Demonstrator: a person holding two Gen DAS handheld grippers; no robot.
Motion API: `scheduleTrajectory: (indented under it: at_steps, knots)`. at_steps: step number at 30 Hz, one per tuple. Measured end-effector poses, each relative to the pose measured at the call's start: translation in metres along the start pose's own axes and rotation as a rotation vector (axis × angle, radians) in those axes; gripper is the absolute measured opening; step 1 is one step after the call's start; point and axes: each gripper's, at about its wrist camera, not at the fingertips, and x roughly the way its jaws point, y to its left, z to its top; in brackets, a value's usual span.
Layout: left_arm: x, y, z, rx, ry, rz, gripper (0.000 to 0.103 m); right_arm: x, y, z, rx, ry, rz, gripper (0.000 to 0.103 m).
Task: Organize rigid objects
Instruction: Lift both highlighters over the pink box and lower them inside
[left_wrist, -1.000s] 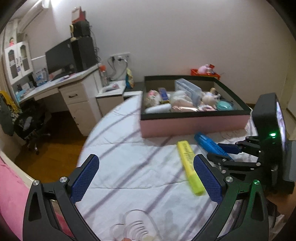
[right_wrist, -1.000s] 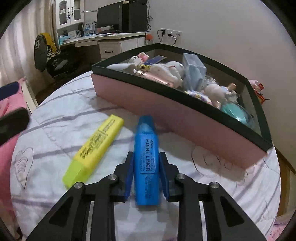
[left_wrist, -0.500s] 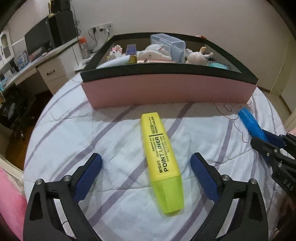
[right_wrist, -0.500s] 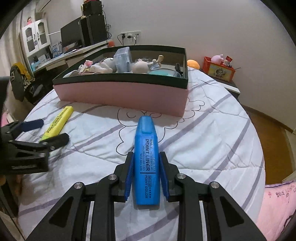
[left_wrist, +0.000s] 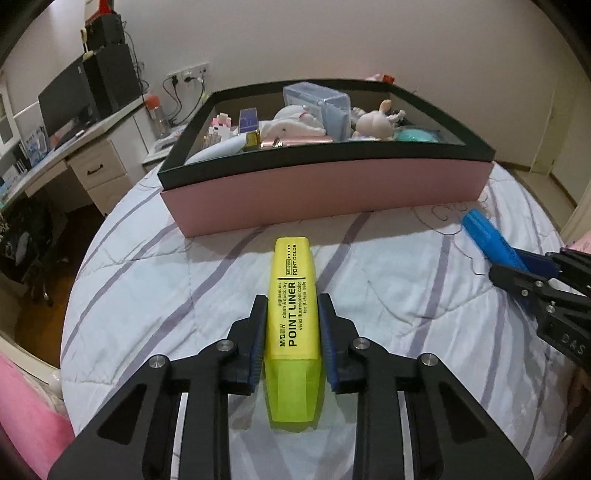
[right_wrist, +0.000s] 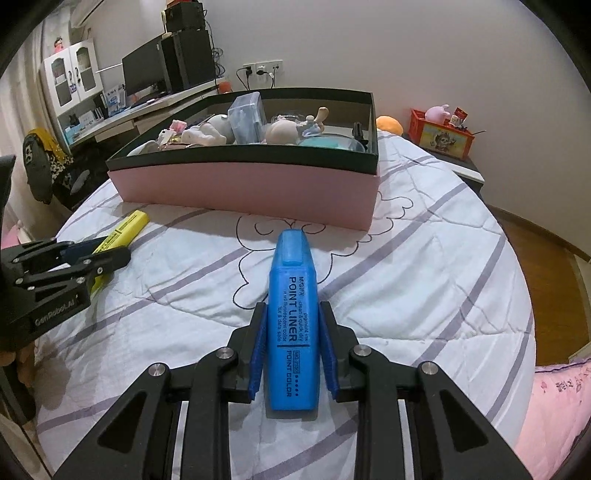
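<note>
Closing since a second ago, left gripper (left_wrist: 291, 332) now pinches the yellow highlighter (left_wrist: 293, 314); right gripper (right_wrist: 291, 339) pinches the blue highlighter (right_wrist: 291, 325). Next, I judge: lift both into the far box (left_wrist: 325, 184).

Black hand-held gripper (left_wrist: 292, 334), blue pads (left_wrist: 258, 332), silver screws.

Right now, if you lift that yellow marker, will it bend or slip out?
Probably neither. The yellow marker looks like hard plastic, so it should stay stiff. The left gripper is closing on its flat sides, so it likely won't roll or slip. It looks small and hollow, probably light.
</note>
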Motion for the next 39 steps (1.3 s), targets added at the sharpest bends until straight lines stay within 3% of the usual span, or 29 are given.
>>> scheduleTrajectory:
  at_steps: [7, 11, 16, 20, 28, 39]
  knots:
    - [-0.032, 0.007, -0.004, -0.025, -0.069, -0.061, 0.026, -0.016, -0.007, -0.006, 0.075, -0.067, 0.032, 0.027]
    - [-0.066, 0.009, -0.001, -0.037, -0.163, -0.065, 0.026, -0.048, -0.005, -0.006, 0.123, -0.184, 0.073, 0.027]
    - [-0.113, 0.006, 0.008, -0.024, -0.284, -0.063, 0.026, -0.107, 0.018, 0.006, 0.082, -0.362, 0.073, 0.027]
    - [-0.147, 0.002, 0.015, -0.004, -0.372, -0.062, 0.026, -0.141, 0.035, 0.016, 0.059, -0.448, 0.11, 0.027]
    - [-0.2, -0.003, 0.031, 0.035, -0.534, 0.001, 0.027, -0.178, 0.064, 0.032, -0.022, -0.532, 0.059, 0.027]
    - [-0.222, 0.007, 0.06, 0.074, -0.628, 0.086, 0.027, -0.196, 0.069, 0.059, -0.072, -0.583, 0.018, 0.027]
